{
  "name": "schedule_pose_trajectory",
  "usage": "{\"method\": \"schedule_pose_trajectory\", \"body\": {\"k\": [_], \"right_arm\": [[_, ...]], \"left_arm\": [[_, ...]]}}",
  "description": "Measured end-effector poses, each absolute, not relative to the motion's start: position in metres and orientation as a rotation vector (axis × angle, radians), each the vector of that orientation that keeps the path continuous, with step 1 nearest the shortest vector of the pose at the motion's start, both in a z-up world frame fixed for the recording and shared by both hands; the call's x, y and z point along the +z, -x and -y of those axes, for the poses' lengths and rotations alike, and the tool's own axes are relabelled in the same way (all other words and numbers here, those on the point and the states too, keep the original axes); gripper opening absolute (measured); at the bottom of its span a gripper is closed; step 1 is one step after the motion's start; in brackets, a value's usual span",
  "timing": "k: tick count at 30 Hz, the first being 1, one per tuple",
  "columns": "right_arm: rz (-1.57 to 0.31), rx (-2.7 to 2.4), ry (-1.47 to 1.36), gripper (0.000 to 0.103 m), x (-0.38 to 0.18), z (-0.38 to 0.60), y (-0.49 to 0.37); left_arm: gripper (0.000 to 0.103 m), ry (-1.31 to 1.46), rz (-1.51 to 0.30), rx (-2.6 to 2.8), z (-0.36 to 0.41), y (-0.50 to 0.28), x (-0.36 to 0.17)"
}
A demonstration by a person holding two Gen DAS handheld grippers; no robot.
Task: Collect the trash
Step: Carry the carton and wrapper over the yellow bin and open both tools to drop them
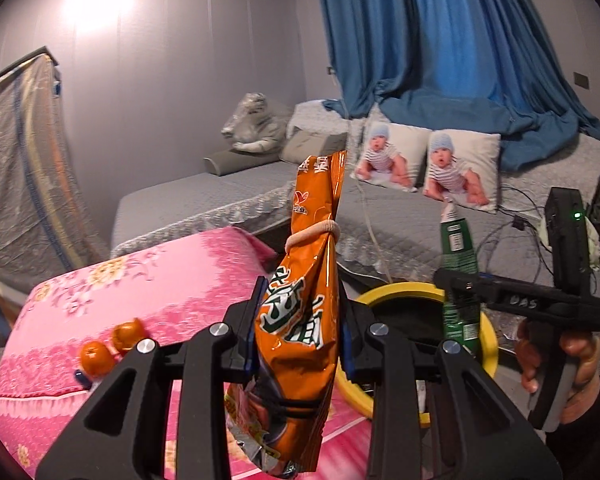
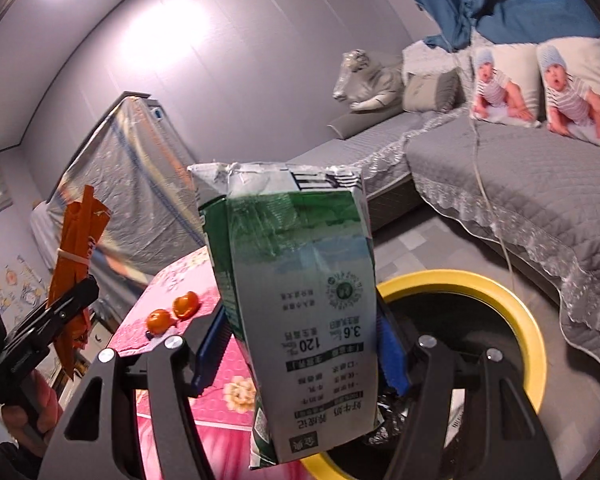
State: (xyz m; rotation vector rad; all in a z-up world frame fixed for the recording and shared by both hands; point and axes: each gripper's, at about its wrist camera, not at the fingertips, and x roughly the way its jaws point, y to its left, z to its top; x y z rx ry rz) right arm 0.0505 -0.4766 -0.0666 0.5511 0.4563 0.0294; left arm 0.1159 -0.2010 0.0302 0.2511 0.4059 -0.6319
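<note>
Bottom of the orange snack bag [image 1: 300,320] cut off by the picture's edge, inside of the yellow-rimmed bin [image 2: 532,332] mostly hidden behind the milk carton [image 2: 300,300], carton's small print too blurry to read

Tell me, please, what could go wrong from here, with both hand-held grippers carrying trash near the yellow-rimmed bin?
1. The left hand-held gripper pinches the orange snack bag mid-body; the slick foil could slip before it is over the yellow-rimmed bin.
2. The right hand-held gripper holds the milk carton beside the rim, so an early release might land it on the pink cloth.
3. The orange peels remain on the cloth and may be forgotten.
</note>
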Motion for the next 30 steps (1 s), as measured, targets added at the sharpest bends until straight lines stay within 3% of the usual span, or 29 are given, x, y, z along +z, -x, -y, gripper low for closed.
{"method": "schedule_pose_trajectory", "body": {"k": [25,27,28,29,30], "right_arm": [[-0.57,-0.189,-0.672,0.062,-0.122,0.532,-0.052],[-0.583,-0.205,-0.673,0.063,-0.123,0.533,-0.054],[-0.586,-0.218,-0.68,0.066,-0.123,0.535,-0.054],[-0.591,-0.236,-0.688,0.072,-0.124,0.537,-0.054],[-0.59,-0.256,-0.699,0.083,-0.124,0.539,-0.052]], "left_arm": [[0.03,-0.275,-0.643,-0.747,0.302,-0.178,-0.057],[0.046,-0.26,-0.651,-0.744,0.3,-0.181,-0.058],[0.068,-0.237,-0.66,-0.74,0.297,-0.184,-0.059],[0.081,-0.217,-0.66,-0.732,0.293,-0.186,-0.06],[0.082,-0.205,-0.658,-0.725,0.29,-0.187,-0.059]]}}
